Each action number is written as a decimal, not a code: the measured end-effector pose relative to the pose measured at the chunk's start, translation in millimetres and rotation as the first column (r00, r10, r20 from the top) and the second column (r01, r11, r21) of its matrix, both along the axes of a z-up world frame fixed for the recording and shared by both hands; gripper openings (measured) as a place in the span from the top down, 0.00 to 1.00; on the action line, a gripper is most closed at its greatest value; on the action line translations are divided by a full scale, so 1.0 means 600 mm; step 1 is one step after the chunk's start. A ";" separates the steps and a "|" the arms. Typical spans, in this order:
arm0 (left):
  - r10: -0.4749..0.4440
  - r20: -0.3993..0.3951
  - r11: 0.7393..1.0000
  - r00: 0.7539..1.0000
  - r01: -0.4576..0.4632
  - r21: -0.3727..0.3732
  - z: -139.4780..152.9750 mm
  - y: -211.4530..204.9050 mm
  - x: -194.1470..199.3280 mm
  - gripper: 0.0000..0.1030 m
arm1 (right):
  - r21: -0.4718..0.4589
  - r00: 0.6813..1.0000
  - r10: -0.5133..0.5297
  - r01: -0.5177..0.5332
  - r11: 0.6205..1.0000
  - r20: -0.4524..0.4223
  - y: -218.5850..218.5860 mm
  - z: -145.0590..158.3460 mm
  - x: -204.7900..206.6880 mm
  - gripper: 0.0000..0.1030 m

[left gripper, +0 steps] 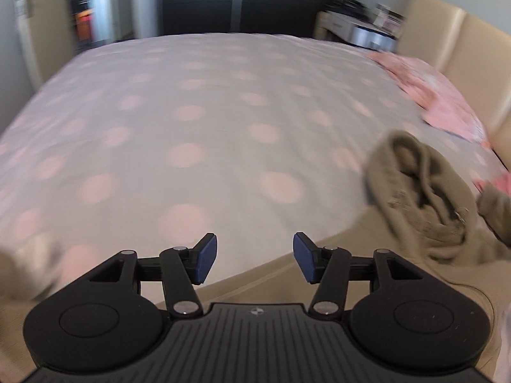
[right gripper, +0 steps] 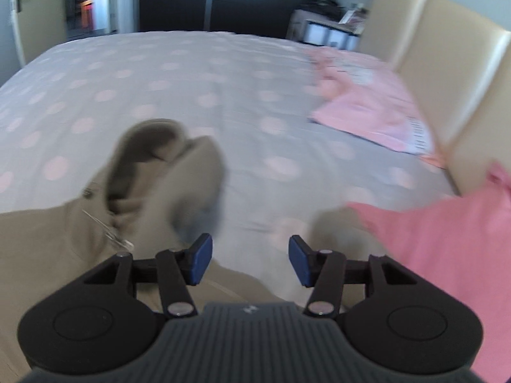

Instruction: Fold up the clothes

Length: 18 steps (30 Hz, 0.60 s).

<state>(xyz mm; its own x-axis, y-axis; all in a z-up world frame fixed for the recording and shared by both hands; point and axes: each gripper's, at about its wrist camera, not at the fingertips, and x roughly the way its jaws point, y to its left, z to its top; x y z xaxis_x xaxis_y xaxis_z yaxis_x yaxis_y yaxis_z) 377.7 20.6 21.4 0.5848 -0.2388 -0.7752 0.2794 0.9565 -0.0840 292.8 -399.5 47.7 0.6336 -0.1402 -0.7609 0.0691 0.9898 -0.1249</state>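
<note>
Showing pink garment (right gripper: 453, 255) only right view; beige hoodie (left gripper: 424, 198) both.

My two wrist cameras looked down-forward, close over the bed (left gripper: 191, 111), both sharing the beige hoodie (right gripper: 166, 175).

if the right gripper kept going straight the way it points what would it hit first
Probably the polka-dot bedspread: the open right gripper has nothing between its jaws. The beige hoodie lies just left of that line, the pink garment to the right; blur leaves depth unclear.
</note>
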 end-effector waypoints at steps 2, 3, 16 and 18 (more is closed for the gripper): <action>-0.051 -0.006 0.999 0.999 0.051 -0.010 -0.036 -0.042 0.027 0.48 | 0.019 1.000 0.026 -0.026 0.999 -0.012 0.022 -0.022 0.040 0.42; -0.072 -0.012 0.997 0.997 0.072 -0.015 -0.054 -0.060 0.038 0.47 | 0.030 0.999 0.036 -0.035 0.999 -0.018 0.029 -0.034 0.060 0.40; -0.235 -0.091 0.972 0.968 0.234 -0.022 -0.211 -0.169 0.086 0.53 | 0.070 0.995 0.096 -0.098 0.993 0.036 0.099 -0.118 0.233 0.35; -0.240 -0.095 0.971 0.966 0.238 -0.034 -0.212 -0.169 0.084 0.60 | 0.056 0.994 0.106 -0.106 0.993 0.013 0.113 -0.135 0.257 0.40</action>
